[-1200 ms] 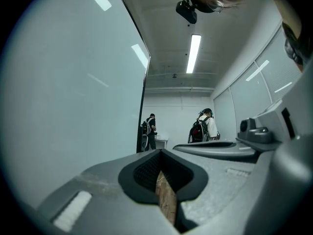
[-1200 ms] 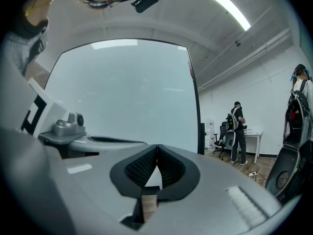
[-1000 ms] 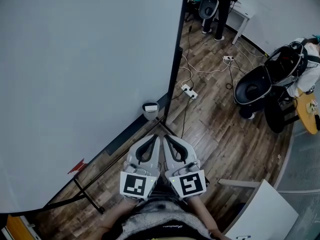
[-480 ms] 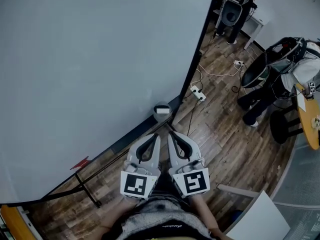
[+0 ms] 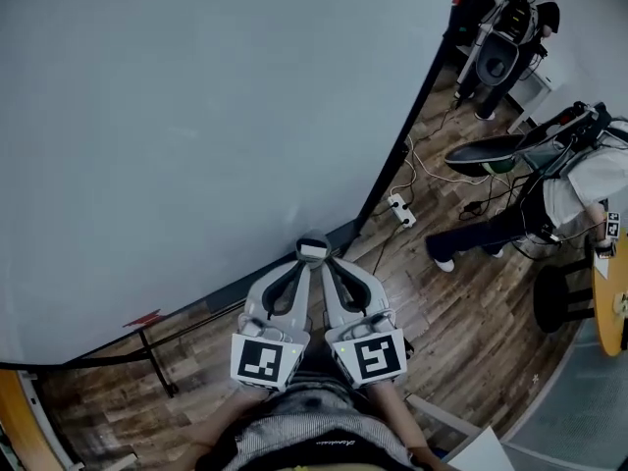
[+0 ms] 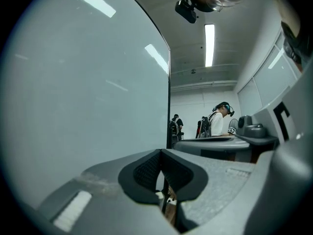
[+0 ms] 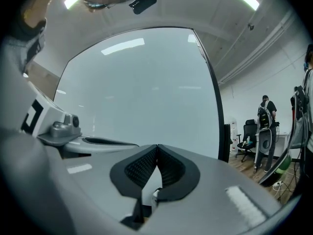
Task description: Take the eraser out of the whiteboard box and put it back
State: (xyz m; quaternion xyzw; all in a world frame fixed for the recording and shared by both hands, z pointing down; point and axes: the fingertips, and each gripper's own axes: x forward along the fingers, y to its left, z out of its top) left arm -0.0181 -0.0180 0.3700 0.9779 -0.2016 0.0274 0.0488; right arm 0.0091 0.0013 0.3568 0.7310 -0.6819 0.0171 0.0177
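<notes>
Looking down from the head view, you have the left gripper [image 5: 303, 267] and the right gripper [image 5: 327, 264] side by side low in the frame, their tips converging on the whiteboard box [image 5: 312, 251]. That small grey box sits at the lower edge of the whiteboard [image 5: 196, 116], just beyond the tips. The tips cover its near side, so you cannot tell whether they touch it. A pale patch shows in its top, but it is too small to say whether that is the eraser.

In the left gripper view, the left gripper's [image 6: 160, 152] dark ribbed pads are pressed together at the tip, with nothing between them. Only a sliver of pale and brown shapes shows through the gap below the pads, too cramped to name. The right gripper view shows the same. The right gripper's [image 7: 156, 146] pads meet, empty, and a narrow white strip below them cannot be identified. The whiteboard [image 7: 142, 92] fills most of that view.

Your own arms are cut off at the bottom edge. On the wooden floor [image 5: 461, 312] to the right lies a power strip [image 5: 399, 207] with its cable. Further right a person [image 5: 579, 180] in a white top is half hidden behind dark equipment. A small red piece [image 5: 144, 319] sits along the whiteboard's lower rail, too small to make out.
</notes>
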